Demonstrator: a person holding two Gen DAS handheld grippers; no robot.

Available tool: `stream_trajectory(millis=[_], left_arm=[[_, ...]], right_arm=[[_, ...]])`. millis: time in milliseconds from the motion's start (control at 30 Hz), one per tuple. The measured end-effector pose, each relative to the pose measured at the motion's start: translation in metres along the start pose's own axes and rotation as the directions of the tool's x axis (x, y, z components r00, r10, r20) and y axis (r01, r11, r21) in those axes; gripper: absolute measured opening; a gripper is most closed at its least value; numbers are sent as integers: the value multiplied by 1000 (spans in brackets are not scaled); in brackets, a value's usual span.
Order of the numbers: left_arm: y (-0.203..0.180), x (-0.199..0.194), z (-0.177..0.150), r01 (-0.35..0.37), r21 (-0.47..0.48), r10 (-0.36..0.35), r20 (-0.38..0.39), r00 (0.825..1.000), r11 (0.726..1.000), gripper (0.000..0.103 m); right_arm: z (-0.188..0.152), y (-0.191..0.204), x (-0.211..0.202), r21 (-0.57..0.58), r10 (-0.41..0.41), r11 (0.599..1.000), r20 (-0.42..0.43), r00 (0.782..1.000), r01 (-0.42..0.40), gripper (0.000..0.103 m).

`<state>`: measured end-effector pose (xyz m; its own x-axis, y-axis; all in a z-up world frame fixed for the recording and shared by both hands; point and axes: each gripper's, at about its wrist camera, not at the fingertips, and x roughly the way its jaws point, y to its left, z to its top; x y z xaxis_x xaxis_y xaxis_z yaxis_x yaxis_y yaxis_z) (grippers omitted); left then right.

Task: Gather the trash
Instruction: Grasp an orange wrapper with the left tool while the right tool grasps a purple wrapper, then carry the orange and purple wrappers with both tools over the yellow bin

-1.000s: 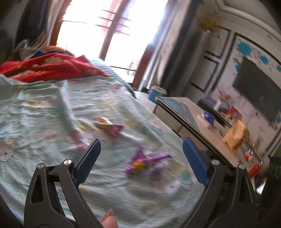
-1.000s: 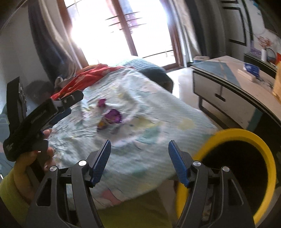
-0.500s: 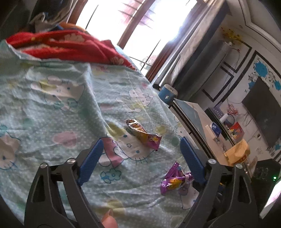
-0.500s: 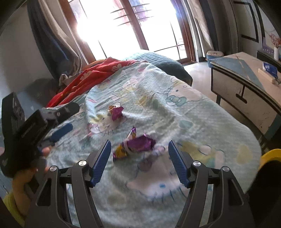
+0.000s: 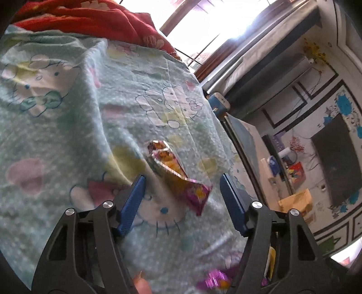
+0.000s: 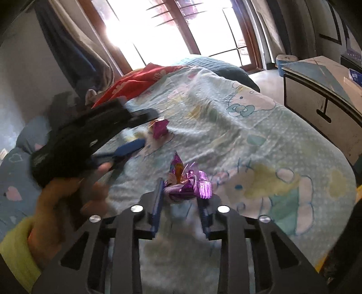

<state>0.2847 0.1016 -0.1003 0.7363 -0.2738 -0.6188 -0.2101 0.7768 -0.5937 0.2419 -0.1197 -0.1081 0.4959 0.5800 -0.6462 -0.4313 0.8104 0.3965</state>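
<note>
Closing now on the right: right gripper [image 6: 182,190] narrowing around the purple wrapper [image 6: 190,183], crinkled foil bunched between the 2 blue pads, left pad touching it, right pad against its shiny end, so apparently clamped or a hair from it. Best handled by finishing the squeeze before any lift, catching foil only and none of the pale cartoon-print bedsheet [image 6: 260,140] beneath; a pinch of cloth would drag the sheet along. Over on the left: left gripper [image 5: 181,192] at a middling width and closing, jaws straddling the near pink end of the orange snack wrapper [image 5: 174,171], pads [image 5: 133,201] not yet on it. Wrapper lying slantwise on the sheet, far silver end pointing away, so worth pushing a touch deeper and squaring the jaws across the body before the bite; a grip on the very tip alone looks likely to slip. Seen from the right camera, the same left tool held in a hand [image 6: 61,203] with a yellow-green cuff, blurred, just beside that wrapper. Farther up the bed, a red blanket [image 5: 95,20] heaped at the sheet's far edge. Beyond, bright windows, a low cabinet [image 6: 321,90] off to the right, well apart from both wrappers. No bin visible in either view, so drop-off spot impossible to tell.
</note>
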Motion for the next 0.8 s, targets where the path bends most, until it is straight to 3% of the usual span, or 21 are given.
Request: stream_trajectory(millis=[133, 233, 433, 533, 800], left_arm=[[-11, 12, 3, -83, 45, 83, -2, 997, 996, 39], [-19, 13, 0, -126, 102, 127, -6, 992, 987, 32], [-20, 2, -11, -138, 168, 139, 4, 990, 976, 10], [-26, -8, -17, -101, 186, 101, 6, 995, 977, 8], [-65, -35, -48, -2, 312, -6, 24, 1000, 950, 8]], right_arm=[[-13, -4, -23, 0, -5, 1000, 18, 1000, 5, 26], [-17, -7, -38, 0, -22, 1000, 40, 999, 22, 26], [-15, -23, -65, 36, -52, 998, 98, 994, 49, 26], [-14, -31, -75, 48, -68, 997, 115, 991, 62, 26], [-15, -47, -99, 72, -107, 993, 144, 984, 98, 26]])
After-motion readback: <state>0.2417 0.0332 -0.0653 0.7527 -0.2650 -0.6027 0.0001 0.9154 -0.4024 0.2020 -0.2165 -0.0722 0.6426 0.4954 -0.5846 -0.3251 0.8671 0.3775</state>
